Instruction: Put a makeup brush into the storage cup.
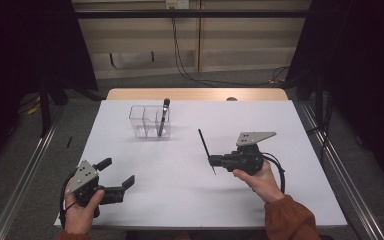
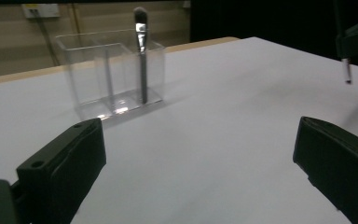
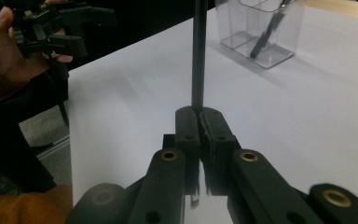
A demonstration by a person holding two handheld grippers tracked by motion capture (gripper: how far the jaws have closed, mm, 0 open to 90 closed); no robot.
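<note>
My right gripper (image 1: 211, 160), matte black plastic with a grey three-cornered plate on top, is clamped on a thin black rod-like brush handle (image 1: 204, 145). In the right gripper view the jaws are pressed together around the slim dark stick (image 3: 198, 56), which rises straight up between them. In the high view the stick runs from just below the jaws up and away towards the far left, its far end lifted off the table.

My left gripper (image 1: 117, 174) sits at the near left corner with its jaws spread wide and nothing between them; the left gripper view shows smooth white tabletop (image 2: 223, 121) in the gap.

A clear, glossy, boxy plastic organiser with dividers (image 1: 149, 121) stands on the far-left part of the flat white matte table (image 1: 190, 200). A dark-handled makeup brush with a rounded bristle tip (image 1: 163, 116) stands nearly upright in its right compartment, leaning slightly. The organiser is well apart from both grippers; the held stick's far end points roughly its way but stays clear of it. A light wooden edge (image 1: 195, 94) shows along the table's far side.
</note>
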